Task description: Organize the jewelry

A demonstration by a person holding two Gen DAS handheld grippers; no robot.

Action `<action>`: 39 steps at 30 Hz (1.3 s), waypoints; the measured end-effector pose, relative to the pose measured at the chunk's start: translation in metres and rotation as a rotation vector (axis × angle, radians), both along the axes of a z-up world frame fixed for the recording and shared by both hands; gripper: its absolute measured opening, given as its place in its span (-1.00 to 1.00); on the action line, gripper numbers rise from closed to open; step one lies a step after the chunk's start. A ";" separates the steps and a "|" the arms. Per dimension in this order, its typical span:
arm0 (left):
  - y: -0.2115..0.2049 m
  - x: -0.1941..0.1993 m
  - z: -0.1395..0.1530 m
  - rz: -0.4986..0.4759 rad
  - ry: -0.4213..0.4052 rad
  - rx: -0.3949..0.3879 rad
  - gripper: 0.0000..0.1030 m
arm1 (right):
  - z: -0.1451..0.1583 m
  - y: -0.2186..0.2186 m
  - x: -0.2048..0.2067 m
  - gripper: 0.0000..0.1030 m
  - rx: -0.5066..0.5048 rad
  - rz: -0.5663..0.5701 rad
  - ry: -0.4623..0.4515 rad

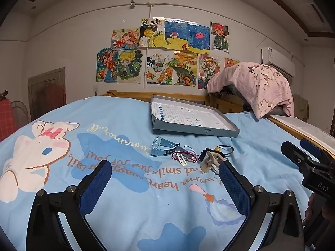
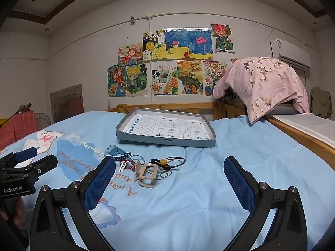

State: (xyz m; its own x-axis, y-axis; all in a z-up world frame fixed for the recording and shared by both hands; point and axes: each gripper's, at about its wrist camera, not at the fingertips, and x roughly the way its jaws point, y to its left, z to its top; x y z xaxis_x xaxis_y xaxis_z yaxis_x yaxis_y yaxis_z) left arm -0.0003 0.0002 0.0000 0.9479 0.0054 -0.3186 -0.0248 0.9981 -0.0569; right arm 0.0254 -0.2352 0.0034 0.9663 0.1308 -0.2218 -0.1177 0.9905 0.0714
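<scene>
Small jewelry lies in a heap on the blue bed sheet: a blue watch (image 1: 162, 148) (image 2: 117, 153), a white clip with red cord (image 1: 181, 158) (image 2: 125, 165), a beige hair claw (image 1: 210, 163) (image 2: 147, 176) and black hair ties with a yellow bead (image 1: 218, 149) (image 2: 163, 161). A shallow grey box lid (image 1: 194, 129) (image 2: 167, 141) lined with gridded paper sits just behind them. My left gripper (image 1: 165, 179) is open and empty, short of the heap. My right gripper (image 2: 169, 175) is open and empty, with its left finger beside the watch and clip.
A pink floral cloth (image 1: 255, 83) (image 2: 266, 81) covers something at the bed's right end, by a wooden rail (image 2: 301, 136). A wooden headboard (image 2: 167, 106) runs behind the lid. Drawings hang on the wall. The right gripper shows at the right edge of the left wrist view (image 1: 301, 152).
</scene>
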 end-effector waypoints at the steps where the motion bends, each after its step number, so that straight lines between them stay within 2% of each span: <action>1: 0.000 0.000 0.000 -0.001 0.000 -0.002 1.00 | 0.000 0.000 0.000 0.98 0.001 0.000 0.003; 39: 0.002 0.001 -0.001 -0.006 0.014 0.001 1.00 | -0.008 -0.001 0.004 0.98 0.015 0.002 0.023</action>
State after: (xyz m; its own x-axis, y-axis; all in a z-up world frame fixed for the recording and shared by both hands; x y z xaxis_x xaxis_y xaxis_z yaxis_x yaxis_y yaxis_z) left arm 0.0010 0.0019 -0.0008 0.9432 0.0003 -0.3322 -0.0200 0.9982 -0.0559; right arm 0.0291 -0.2360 -0.0042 0.9607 0.1364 -0.2416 -0.1182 0.9890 0.0885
